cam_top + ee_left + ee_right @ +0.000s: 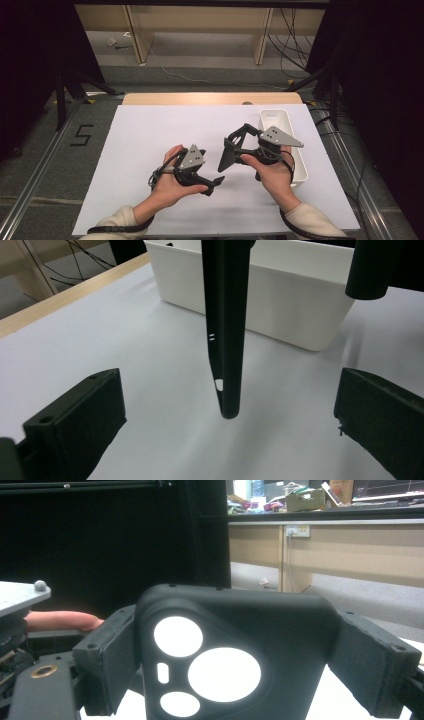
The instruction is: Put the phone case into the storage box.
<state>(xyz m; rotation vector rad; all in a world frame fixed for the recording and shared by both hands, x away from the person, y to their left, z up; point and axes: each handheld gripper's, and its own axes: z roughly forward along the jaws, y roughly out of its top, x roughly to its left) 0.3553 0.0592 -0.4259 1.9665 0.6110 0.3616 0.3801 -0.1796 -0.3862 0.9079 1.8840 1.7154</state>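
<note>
The right tool (235,145) holds a black phone case (235,655) across its width, both pads pressed on the case's side edges. The case hangs long axis downward, its lower end just above the white counter (150,130). The left tool (212,182) stands wide open, nothing between its pads; the case's thin edge (225,340) lies straight ahead of it. Behind the case sits a white bin (300,295), probably the drop point, nearer the right hand (272,172).

Light fell evenly from above on the white bench (150,150), bright, while both sides stayed dark. Soft shadows lay under the claws. Near jaws looked slightly blurred.
</note>
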